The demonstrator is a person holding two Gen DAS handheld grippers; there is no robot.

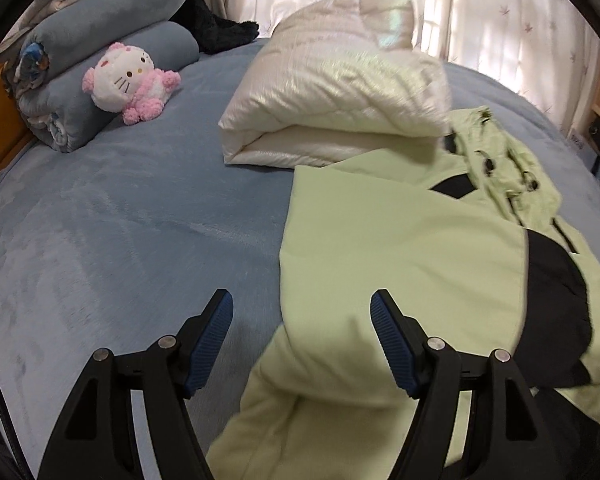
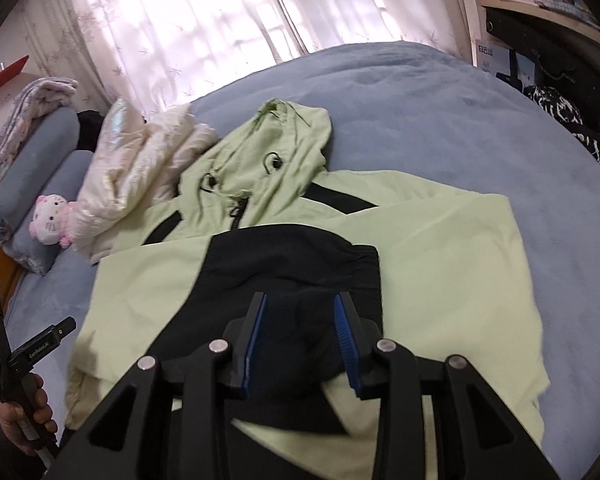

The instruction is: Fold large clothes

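Note:
A pale green hooded jacket (image 2: 440,248) with black panels lies on the blue bed, hood toward the curtains; it also shows in the left wrist view (image 1: 400,248). Its black sleeve end (image 2: 300,264) is folded across the body. My right gripper (image 2: 300,312) has its jaws partly apart with bunched black sleeve fabric between the blue pads; whether they pinch it is unclear. My left gripper (image 1: 302,312) is open and empty above the jacket's left edge, over a bunched green sleeve (image 1: 300,420).
A folded cream puffy jacket (image 1: 340,96) lies beyond the green one. A pink and white plush toy (image 1: 130,82) leans on rolled blue blankets (image 1: 112,40) at the far left. Blue bed cover (image 1: 120,220) spreads left. Shelves (image 2: 540,0) stand at the right.

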